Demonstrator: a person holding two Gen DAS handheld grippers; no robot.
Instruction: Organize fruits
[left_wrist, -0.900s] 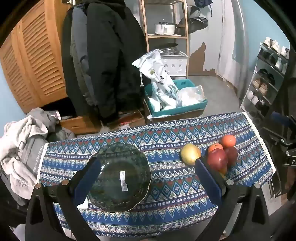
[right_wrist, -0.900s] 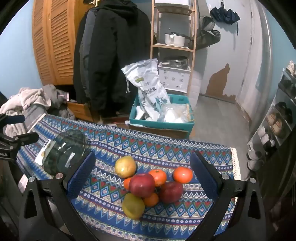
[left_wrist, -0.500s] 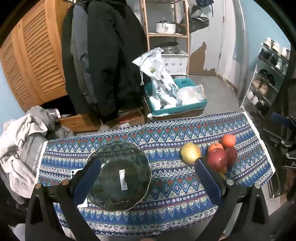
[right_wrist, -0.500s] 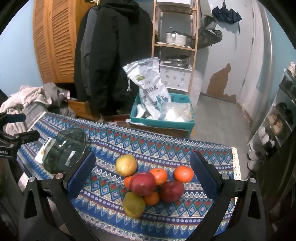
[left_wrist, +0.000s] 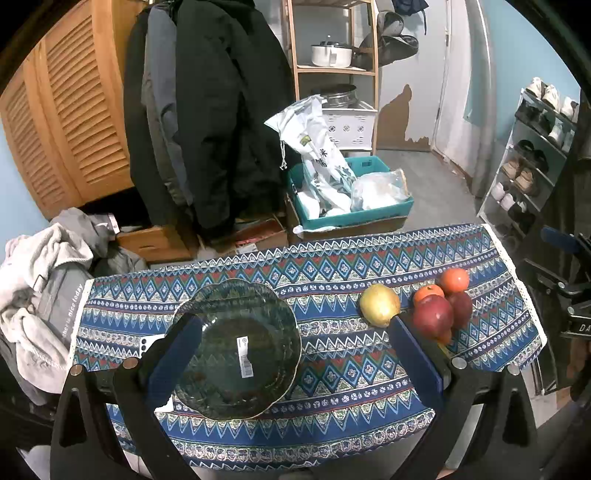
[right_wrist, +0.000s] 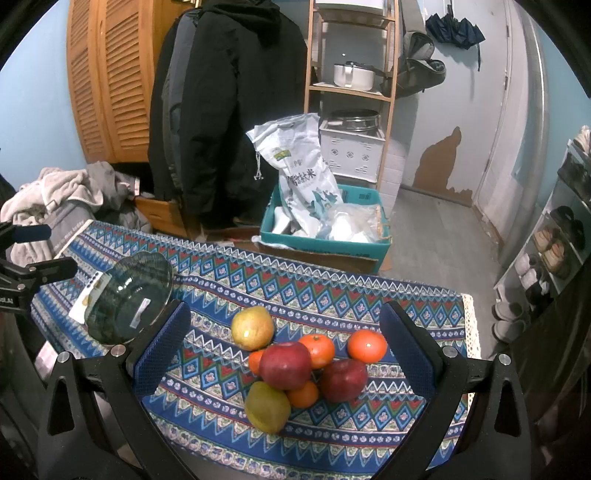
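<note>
A pile of fruit lies on the right part of the patterned tablecloth (right_wrist: 332, 291): two red apples (right_wrist: 285, 364), two yellow pears (right_wrist: 252, 328) and several oranges (right_wrist: 366, 346). An empty dark green glass plate (left_wrist: 236, 345) sits on the left part, also in the right wrist view (right_wrist: 129, 297). My left gripper (left_wrist: 293, 354) is open above the plate's near side, empty. My right gripper (right_wrist: 284, 349) is open and empty, hovering over the fruit pile. In the left wrist view the fruit (left_wrist: 432, 315) lies at the right.
A white card (left_wrist: 147, 341) lies under the plate's left edge. Beyond the table stand a teal bin (right_wrist: 325, 236) with a rice bag, hanging coats (right_wrist: 229, 110), a wooden shelf (right_wrist: 351, 74) and a shoe rack (left_wrist: 532, 162). Clothes (left_wrist: 40, 280) are heaped at the left.
Both grippers drifted very slightly; the scene shifted a little in each view. Nothing was taken hold of or moved on the table.
</note>
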